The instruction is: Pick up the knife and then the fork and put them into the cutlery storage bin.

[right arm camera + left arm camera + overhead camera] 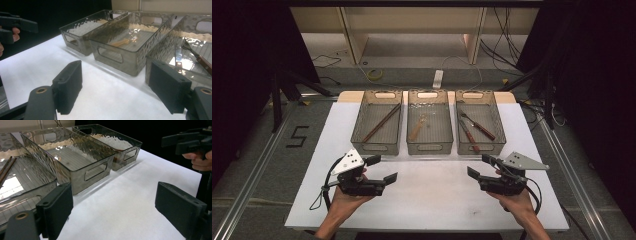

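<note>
Both grippers idle over bare white table [427, 200], lower half of the high view. Left gripper [381, 170] at lower left, jaws spread wide, nothing between them; right gripper [478, 167] at lower right, same: wide and empty. Reads as the staging step: nothing picked, cutlery sits sorted in three clear bins across the upper middle of the frame. Left bin [377, 128] holds a pair of dark chopsticks [382, 122] lying diagonally; their ends also sit at the left edge of the left gripper view [6, 170]. Middle bin [429, 128] holds one light wooden utensil [418, 128], spoon or fork, can't tell; it lies on the bin floor at centre of the right gripper view [121, 42]. Right bin [479, 128] holds a fork [477, 125] and a second brown-handled piece [469, 135], probably a knife, the two crossing near the bin's centre. Fork tines and handle sit at the right edge of the right gripper view [196, 56]. Nearest targets: right bin for my right gripper, left bin for my left. Next move, my guess: lift over the near wall, drop into the bin, line jaws across a handle, close. Bin walls are tall and the handles lie flat, so it needs a steep approach.
</note>
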Demonstrator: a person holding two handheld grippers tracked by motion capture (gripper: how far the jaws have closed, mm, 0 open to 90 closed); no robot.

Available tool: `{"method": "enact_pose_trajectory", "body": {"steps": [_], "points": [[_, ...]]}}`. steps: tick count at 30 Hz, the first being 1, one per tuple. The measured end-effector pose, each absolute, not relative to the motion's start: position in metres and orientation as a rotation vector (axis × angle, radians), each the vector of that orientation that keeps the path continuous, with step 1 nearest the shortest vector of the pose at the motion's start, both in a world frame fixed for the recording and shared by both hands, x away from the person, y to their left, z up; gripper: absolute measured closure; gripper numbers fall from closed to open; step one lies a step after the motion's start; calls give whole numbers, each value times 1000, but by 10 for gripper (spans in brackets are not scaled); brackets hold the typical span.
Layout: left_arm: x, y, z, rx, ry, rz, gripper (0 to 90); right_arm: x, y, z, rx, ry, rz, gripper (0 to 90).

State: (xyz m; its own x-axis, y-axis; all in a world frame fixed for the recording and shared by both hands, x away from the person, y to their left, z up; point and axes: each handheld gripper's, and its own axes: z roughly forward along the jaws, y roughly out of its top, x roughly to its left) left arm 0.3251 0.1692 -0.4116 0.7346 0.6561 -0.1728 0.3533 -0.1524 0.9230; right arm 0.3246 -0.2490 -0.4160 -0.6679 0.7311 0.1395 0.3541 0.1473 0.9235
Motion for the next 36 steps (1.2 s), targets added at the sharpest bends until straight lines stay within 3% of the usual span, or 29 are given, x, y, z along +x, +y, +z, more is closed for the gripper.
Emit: {"method": "enact_pose_trajectory", "body": {"steps": [25,36], "points": [[325,172,-411,1746,802,305,143,311,-244,-432,1023,2055,1547,246],[325,172,-411,1746,803,307,143,312,-242,-433,1027,2055,1526,185]]}}
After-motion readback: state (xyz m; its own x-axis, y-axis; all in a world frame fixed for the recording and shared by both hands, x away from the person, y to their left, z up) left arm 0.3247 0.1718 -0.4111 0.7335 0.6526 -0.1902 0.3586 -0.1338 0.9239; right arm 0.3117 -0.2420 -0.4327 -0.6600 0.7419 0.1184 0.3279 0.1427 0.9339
